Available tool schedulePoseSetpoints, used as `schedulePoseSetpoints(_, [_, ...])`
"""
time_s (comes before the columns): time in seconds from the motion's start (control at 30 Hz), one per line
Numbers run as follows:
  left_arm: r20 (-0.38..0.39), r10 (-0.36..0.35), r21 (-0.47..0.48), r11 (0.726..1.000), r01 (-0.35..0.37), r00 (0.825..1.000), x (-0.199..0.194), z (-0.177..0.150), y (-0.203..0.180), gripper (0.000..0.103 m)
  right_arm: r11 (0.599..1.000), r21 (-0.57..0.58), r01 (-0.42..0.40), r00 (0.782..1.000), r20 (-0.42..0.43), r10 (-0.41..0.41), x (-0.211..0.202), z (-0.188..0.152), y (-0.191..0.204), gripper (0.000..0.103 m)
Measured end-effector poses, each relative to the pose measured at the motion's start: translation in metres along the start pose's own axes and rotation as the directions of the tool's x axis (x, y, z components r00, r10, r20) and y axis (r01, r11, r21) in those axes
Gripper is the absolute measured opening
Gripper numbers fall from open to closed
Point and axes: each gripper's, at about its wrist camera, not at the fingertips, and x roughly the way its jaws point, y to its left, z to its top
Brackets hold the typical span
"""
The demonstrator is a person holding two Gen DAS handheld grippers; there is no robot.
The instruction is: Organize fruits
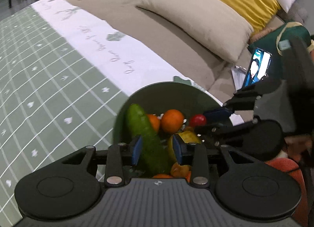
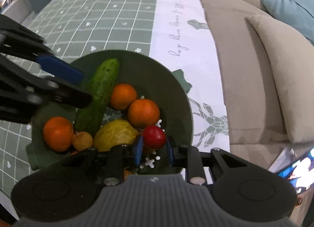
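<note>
A dark green bowl (image 1: 162, 93) (image 2: 172, 89) on the checked tablecloth holds a cucumber (image 1: 143, 126) (image 2: 98, 93), three oranges (image 2: 143, 113), a yellow lemon (image 2: 115, 136) and a small tan fruit (image 2: 82, 140). My left gripper (image 1: 157, 148) hovers over the bowl's near side, open. The cucumber shows between its blue pads, lying in the bowl, with a gap at the right pad. My right gripper (image 2: 154, 148) is shut on a red cherry tomato (image 2: 154, 136) (image 1: 197, 120), held just above the bowl's right side beside the lemon.
The green checked tablecloth (image 1: 49, 89) with a white border covers the table to the left. A beige sofa (image 1: 157, 30) with beige, yellow, blue and white cushions runs along the far edge. A lit phone (image 1: 257, 68) leans on the sofa at the right.
</note>
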Motion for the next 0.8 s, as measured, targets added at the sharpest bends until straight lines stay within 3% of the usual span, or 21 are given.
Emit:
schedulePoseSetpoints(0.23, [0.004,0.028,-0.063,0.998,-0.027,1.0,-0.016,-0.015,0.02,0.041,0.997,-0.077,0.012,0.997,-0.076,-0.018,0.017,0.011,0.001,0.022])
schedulePoseSetpoints(0.4, [0.003,0.041,-0.102,0.994,-0.04,0.999,-0.025,-0.025,0.031,0.041,0.999,-0.05,0.013,0.998,-0.067,-0.016,0.02,0.013,-0.001,0.022])
schedulePoseSetpoints(0.6, [0.016,0.05,-0.108,0.993,-0.048,0.999,-0.041,-0.036,0.035,0.041,0.999,-0.036,0.03,0.998,-0.059,-0.032,0.006,0.019,0.004,0.031])
schedulePoseSetpoints(0.8, [0.101,0.093,-0.085,0.993,-0.085,0.991,-0.071,-0.042,0.037,0.041,0.998,-0.031,0.051,0.999,-0.005,-0.051,-0.031,0.025,0.024,0.041])
